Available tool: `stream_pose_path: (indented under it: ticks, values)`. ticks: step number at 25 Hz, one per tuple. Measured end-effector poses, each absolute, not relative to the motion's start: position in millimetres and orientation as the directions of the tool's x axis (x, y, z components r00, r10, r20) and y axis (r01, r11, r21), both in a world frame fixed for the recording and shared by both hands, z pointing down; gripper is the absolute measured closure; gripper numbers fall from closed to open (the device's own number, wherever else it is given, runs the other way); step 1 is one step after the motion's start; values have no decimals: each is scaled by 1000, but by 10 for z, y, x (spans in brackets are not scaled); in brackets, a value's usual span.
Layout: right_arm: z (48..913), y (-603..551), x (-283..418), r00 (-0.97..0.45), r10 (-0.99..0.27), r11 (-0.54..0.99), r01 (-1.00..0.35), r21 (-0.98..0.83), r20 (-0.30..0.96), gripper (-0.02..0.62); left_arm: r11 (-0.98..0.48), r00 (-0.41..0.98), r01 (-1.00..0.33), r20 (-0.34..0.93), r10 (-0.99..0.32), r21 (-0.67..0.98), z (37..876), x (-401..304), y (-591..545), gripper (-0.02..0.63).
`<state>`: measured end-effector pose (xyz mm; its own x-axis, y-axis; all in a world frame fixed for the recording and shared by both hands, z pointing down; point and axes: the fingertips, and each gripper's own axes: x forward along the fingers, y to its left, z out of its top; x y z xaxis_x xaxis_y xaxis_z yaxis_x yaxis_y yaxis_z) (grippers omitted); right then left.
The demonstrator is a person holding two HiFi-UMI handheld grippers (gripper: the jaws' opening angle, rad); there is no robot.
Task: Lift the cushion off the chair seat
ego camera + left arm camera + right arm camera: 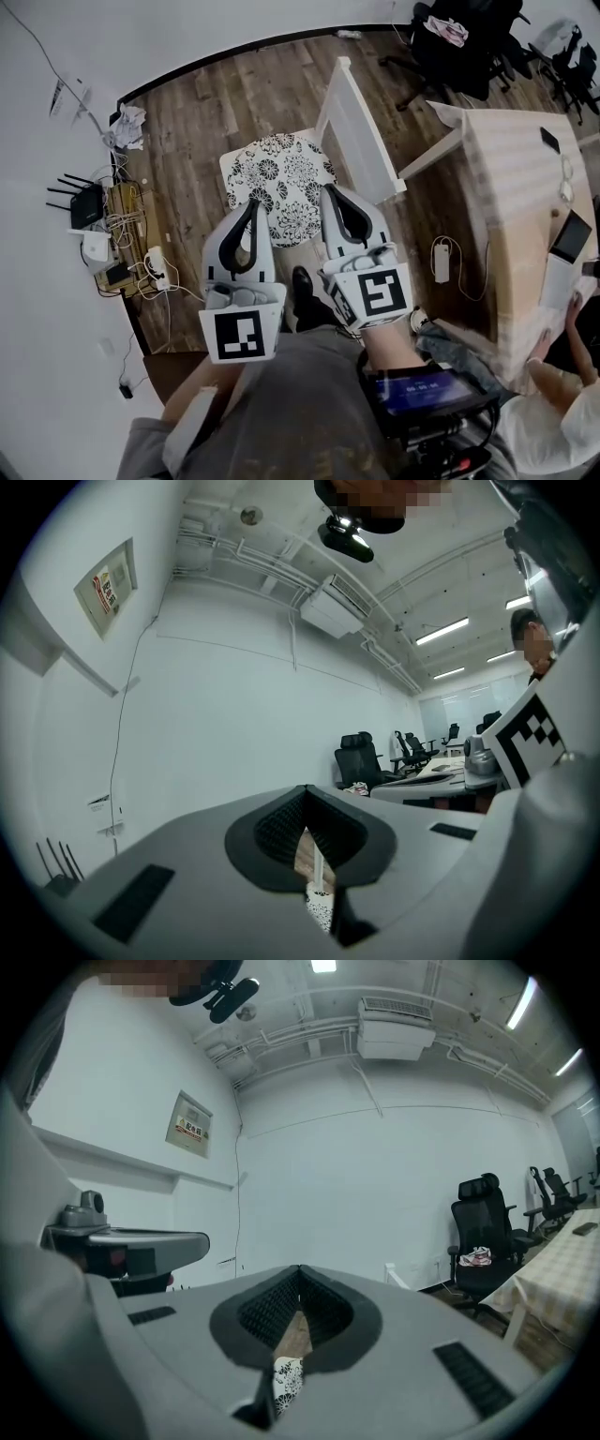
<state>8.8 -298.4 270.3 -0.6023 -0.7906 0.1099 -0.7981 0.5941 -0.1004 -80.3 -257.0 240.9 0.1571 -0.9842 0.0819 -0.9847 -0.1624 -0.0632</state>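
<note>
Two grippers sit side by side nearest the person, both pointing out level toward the chair. The left gripper (251, 206) has its jaws closed tip to tip with nothing between them. The right gripper (330, 194) is the same, closed and empty. Each gripper view shows only a sliver of patterned fabric and wood floor through the loop behind the meeting tips.

Just beyond, the cushion (281, 167) lies flat on the seat of the chair (361, 131), not yet lifted. In the head view the two tips overlap its near edge, one toward the left corner and one toward the right. Whether they touch it or hang above it I cannot tell.

This looks like the approach. To do it well, both jaws should open before they reach the edge. Each should then take the near rim with one pad over and one under, the two grips kept well apart. Raising both together should keep the cushion from folding or sliding. The right gripper has the chair back close on its right and needs to stay clear of it.

The cushion is squarish with rounded corners, in white fabric with a dense black flower print, and it looks thin and soft. The chair is smooth white with a flat back. Beyond are dark floor (206, 103) planks, and at the right a table (516, 169) under pale checked cloth.
</note>
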Motion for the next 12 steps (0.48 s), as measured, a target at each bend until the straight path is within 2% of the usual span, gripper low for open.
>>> stream_pose_path:
  ticks: [12]
  values:
    - [3126, -3095, 33, -594, -791, 585, -804, -104, 144, 589, -177, 173, -983, 93, -981, -44, 2782, -901, -2746, 600]
